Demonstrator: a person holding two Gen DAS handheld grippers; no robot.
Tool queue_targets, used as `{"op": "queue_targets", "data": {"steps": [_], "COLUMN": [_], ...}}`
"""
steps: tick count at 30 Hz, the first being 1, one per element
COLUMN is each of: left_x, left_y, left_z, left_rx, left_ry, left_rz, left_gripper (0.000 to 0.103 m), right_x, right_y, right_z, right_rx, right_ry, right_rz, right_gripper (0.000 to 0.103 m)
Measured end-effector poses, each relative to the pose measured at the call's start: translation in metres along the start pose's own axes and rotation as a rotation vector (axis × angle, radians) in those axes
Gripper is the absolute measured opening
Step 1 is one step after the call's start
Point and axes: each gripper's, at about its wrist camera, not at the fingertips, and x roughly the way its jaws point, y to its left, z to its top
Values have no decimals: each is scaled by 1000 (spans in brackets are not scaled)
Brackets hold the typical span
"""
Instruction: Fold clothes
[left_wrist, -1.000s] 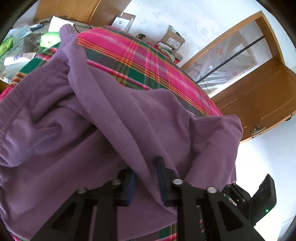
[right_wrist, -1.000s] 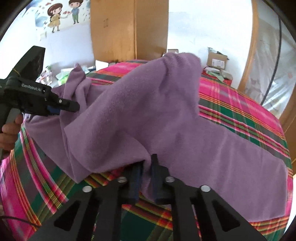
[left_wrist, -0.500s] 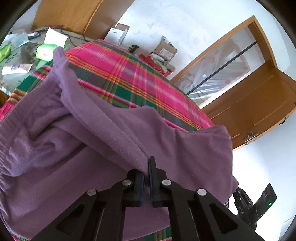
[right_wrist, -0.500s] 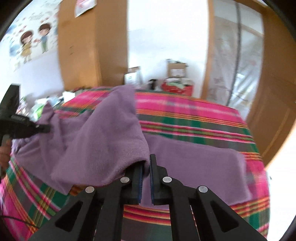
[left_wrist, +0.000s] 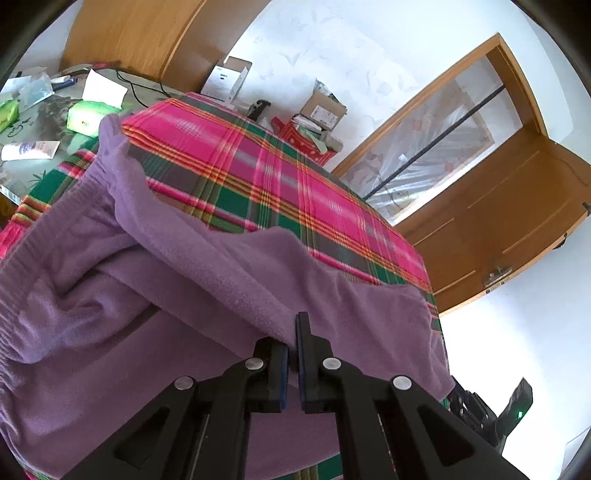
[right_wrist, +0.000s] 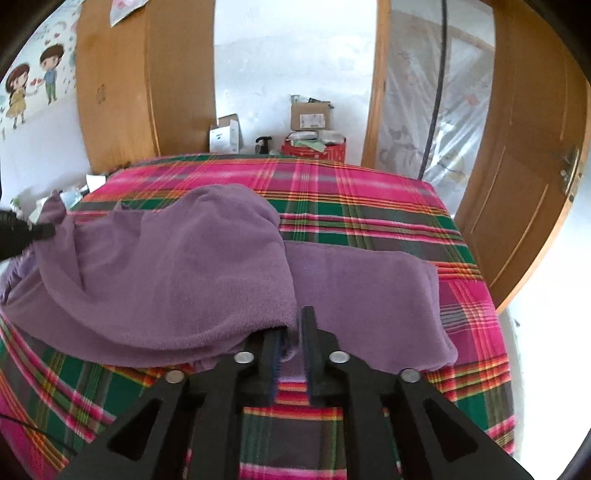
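Purple garment (right_wrist: 177, 273) on plaid bedspread (right_wrist: 369, 192): left gripper (left_wrist: 291, 343) pinches its fold; right gripper (right_wrist: 291, 332) is opening, so lay the edge flat.

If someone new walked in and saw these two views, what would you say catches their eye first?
Probably the purple garment, heaped across the near half of the bed, against the loud pink-and-green plaid bedspread. Next, the left gripper, shut on a fold of it, and the right gripper, its jaws opening with the cloth's edge between them.
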Motion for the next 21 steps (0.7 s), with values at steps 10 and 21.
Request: {"op": "queue_targets", "data": {"steps": [10, 21], "left_x": [-5, -13], "left_y": [-9, -16], "left_z": [15, 38], "left_rx": [4, 8], "left_ry": [-34, -78], "left_rz": [2, 12], "left_gripper": [3, 3], "right_x": [-39, -2], "right_y": [22, 76], "right_z": [-1, 14], "right_rx": [-138, -282], "right_ry": [-95, -49], "right_rz": [49, 176], "right_gripper": [30, 32]}}
